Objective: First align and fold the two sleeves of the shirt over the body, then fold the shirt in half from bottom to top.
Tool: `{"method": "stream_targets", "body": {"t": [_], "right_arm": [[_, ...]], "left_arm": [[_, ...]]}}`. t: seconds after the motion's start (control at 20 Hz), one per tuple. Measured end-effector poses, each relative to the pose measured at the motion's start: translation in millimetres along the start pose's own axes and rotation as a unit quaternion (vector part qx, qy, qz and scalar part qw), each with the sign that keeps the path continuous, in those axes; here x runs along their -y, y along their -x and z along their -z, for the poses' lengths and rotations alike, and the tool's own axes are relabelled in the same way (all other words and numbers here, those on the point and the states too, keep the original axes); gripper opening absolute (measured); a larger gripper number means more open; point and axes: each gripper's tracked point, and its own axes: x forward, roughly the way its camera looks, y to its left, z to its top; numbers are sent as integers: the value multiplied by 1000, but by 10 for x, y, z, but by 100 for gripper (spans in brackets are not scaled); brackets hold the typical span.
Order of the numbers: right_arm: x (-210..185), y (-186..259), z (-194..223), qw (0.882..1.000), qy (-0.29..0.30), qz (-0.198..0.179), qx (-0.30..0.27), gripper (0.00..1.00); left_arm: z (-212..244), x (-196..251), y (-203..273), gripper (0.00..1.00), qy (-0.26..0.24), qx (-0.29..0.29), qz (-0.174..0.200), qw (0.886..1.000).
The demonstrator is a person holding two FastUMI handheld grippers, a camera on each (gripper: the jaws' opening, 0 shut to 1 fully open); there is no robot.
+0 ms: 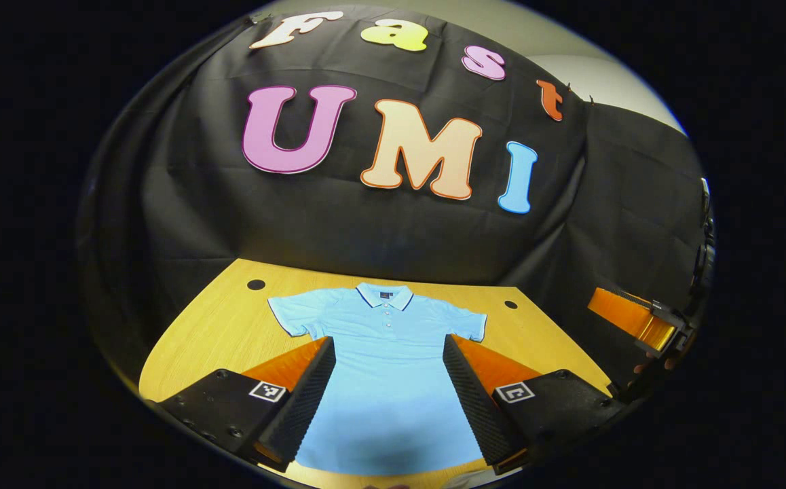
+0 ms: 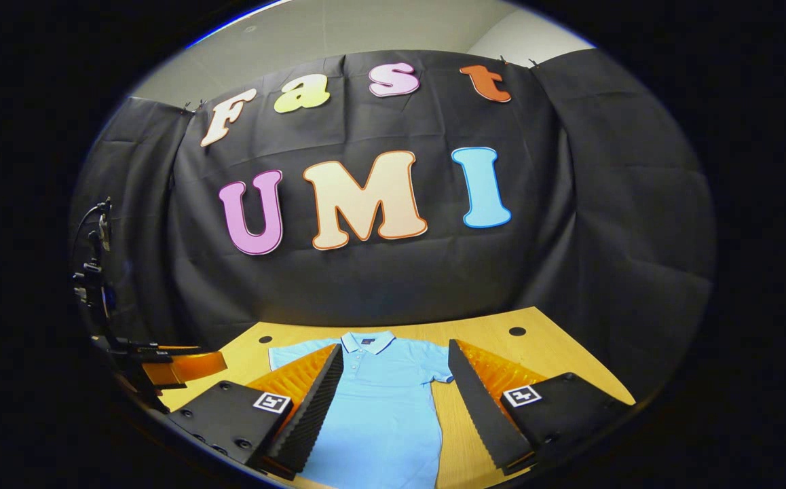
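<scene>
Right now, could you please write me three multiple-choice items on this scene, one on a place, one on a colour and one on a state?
1. Where does the shirt lie?
A. spread flat on the wooden table
B. hung on the booth wall
C. bundled in a basket

2. What colour is the shirt?
A. red
B. light blue, with a dark-edged collar
C. plain white

3. How do the sleeves lie?
A. both folded over the body
B. one folded, one out
C. both spread out to the sides

Answers: 1 A, the shirt lies face up on the table, collar toward the wall. 2 B, both views show light blue cloth. 3 C, each sleeve sticks out sideways, and the left gripper and the right gripper are open above the shirt, holding nothing.
</scene>
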Motion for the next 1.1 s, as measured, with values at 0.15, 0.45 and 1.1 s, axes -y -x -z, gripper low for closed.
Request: {"method": "stream_targets", "body": {"t": [0.15, 0.45, 1.1], "right_arm": [[11, -29, 39, 1000, -2, 1, -7, 98], [32, -105, 47, 1000, -8, -2, -11, 98], [112, -182, 72, 1000, -6, 0, -20, 98]], "left_arm": [[25, -23, 10, 95, 3, -2, -4, 1000], [41, -79, -15, 96, 6, -5, -14, 1000], [57, -54, -94, 95, 7, -13, -16, 1000]]}}
